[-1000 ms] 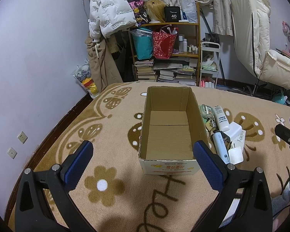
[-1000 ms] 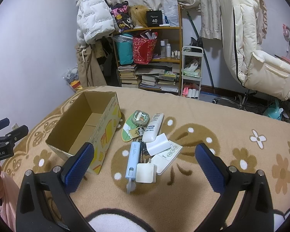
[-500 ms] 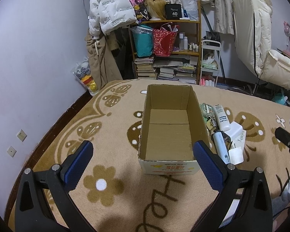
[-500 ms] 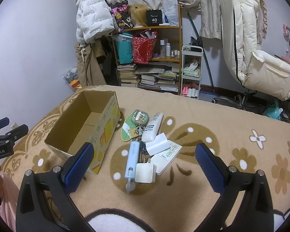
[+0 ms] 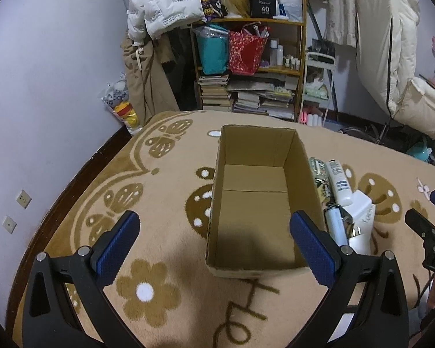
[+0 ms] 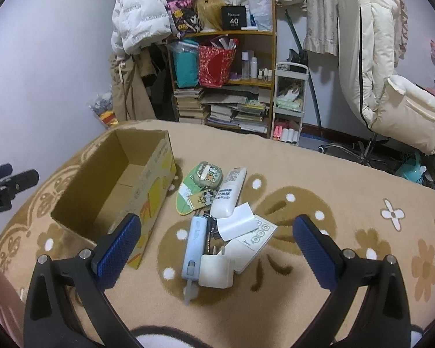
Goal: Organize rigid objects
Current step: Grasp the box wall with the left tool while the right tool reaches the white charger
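Note:
An empty open cardboard box (image 5: 255,211) stands on the flower-patterned blanket; it also shows in the right wrist view (image 6: 148,185). Right of it lies a pile: a white tube (image 6: 230,192), a light blue device (image 6: 194,245), a white charger (image 6: 216,271), a white remote (image 6: 252,242), a white card (image 6: 236,226) and a green pouch (image 6: 207,174) on a green fan (image 6: 184,200). My left gripper (image 5: 214,243) is open above the box's near end. My right gripper (image 6: 214,249) is open above the pile, holding nothing.
A wooden shelf (image 6: 226,78) with books, bags and bottles stands behind the bed, beside a small white cart (image 6: 290,101). A white padded chair (image 6: 385,72) is at the right. Coats hang at the left (image 5: 159,8). The wall (image 5: 43,116) runs along the blanket's left edge.
Both grippers have shifted slightly; the box and pile sit a little lower and closer in the views. Nothing was grasped or moved.

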The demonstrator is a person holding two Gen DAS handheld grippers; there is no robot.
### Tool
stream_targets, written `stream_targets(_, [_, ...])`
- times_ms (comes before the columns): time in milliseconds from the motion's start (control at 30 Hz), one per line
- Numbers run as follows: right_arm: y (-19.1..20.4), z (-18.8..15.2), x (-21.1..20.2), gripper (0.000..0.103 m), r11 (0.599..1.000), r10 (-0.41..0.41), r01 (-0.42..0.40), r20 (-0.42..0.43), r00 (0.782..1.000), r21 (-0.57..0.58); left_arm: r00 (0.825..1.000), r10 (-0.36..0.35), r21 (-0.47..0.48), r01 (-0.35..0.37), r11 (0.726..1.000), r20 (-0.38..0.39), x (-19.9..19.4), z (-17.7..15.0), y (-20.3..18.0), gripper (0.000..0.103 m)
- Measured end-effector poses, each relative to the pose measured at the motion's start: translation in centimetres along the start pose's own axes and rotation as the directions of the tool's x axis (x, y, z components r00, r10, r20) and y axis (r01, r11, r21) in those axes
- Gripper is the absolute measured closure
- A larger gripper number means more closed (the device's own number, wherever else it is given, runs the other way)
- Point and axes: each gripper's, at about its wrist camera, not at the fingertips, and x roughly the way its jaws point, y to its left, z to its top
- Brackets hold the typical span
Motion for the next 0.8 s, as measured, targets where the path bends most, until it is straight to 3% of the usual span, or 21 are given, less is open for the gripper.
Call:
stream_targets(400, [-0.2,0.4,4.3,0.0,1.0,-0.023,0.023,-0.082,0.996,-0.001,0.996,-0.024,0.0,0.024,1.0,-0.085,5.1,1.4,-0.5,0.001])
stream_targets(800, [-0.6,-0.8,8.6,0.0,0.999,-0.032,0.035,-0.208,0.978,0.011,0.985,0.021,-0.065,-0.032,0.997,-0.17,9.9,1.4,0.7,0.002])
